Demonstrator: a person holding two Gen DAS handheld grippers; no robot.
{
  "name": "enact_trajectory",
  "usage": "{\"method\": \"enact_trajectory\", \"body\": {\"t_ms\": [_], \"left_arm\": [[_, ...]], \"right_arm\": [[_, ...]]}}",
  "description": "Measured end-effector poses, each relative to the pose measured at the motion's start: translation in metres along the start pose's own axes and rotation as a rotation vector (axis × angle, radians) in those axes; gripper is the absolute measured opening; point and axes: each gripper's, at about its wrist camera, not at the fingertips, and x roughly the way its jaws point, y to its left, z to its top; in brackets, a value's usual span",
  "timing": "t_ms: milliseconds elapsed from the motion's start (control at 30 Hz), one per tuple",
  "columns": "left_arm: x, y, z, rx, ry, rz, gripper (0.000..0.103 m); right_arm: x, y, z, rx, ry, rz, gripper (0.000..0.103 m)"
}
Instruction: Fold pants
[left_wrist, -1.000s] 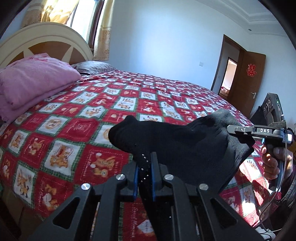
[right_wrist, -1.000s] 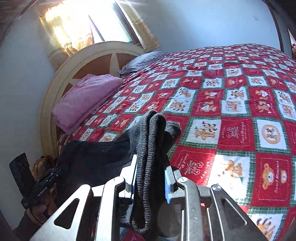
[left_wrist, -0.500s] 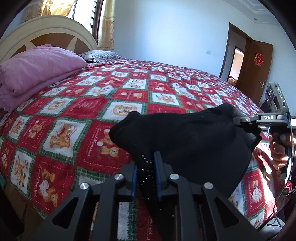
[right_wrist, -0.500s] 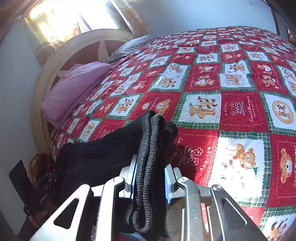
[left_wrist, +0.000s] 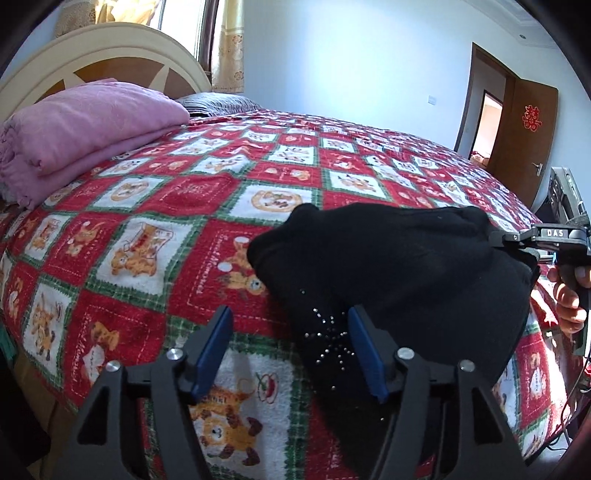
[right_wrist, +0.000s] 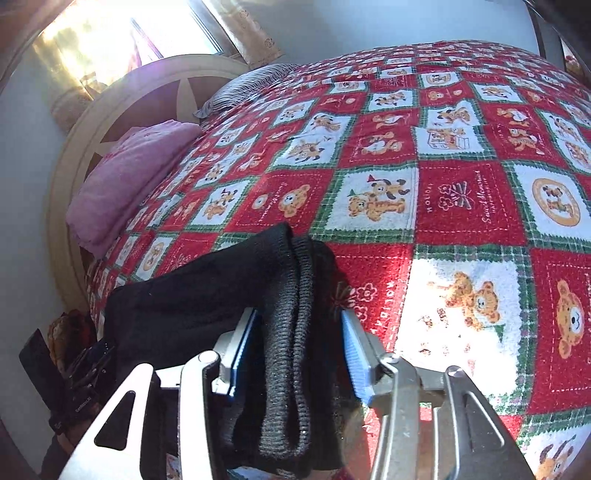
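Both pairs of jaws, which had been clamped on the black pants (left_wrist: 399, 273) half a second earlier, were found parted, and the garment had been lowered onto the red, white and green bear-print bedspread (left_wrist: 155, 229) near the bed's edge. In the left wrist view, the left gripper (left_wrist: 290, 345) was seen spread wide, its blue pads (left_wrist: 212, 349) held clear of the cloth on one side, while a studded part of the pants lay just beside the other pad. The folded bundle was stretched across to the right gripper (left_wrist: 517, 236), whose black body was seen at the fabric's far end, held by a hand (left_wrist: 570, 295). In the right wrist view, the right gripper (right_wrist: 297, 347) was seen opened, with the ribbed grey waistband (right_wrist: 291, 332) lying loosely between its pads and gaps visible on both sides. Folded pink bedding (left_wrist: 85, 129) was seen resting near the cream headboard (left_wrist: 110, 48), well apart from the pants. A striped pillow (right_wrist: 251, 85) lay beyond it, and a brown door (left_wrist: 524, 129) stood ajar at the far wall.
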Motion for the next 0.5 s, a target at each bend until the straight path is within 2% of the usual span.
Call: {"method": "enact_trajectory", "body": {"t_ms": [67, 233, 367, 500], "left_arm": [[0.001, 0.000, 0.000, -0.002, 0.000, 0.009, 0.073], [0.001, 0.009, -0.001, -0.040, 0.016, 0.038, 0.091], [-0.007, 0.008, -0.001, -0.026, 0.019, 0.057, 0.091], [-0.024, 0.004, 0.000, -0.013, 0.012, 0.071, 0.091]], "right_arm": [[0.001, 0.003, 0.000, -0.017, -0.005, -0.051, 0.062], [-0.003, 0.006, -0.001, -0.035, -0.018, -0.086, 0.063], [-0.026, 0.002, -0.003, -0.022, -0.076, -0.137, 0.063], [-0.067, 0.001, -0.011, -0.017, -0.178, -0.223, 0.063]]}}
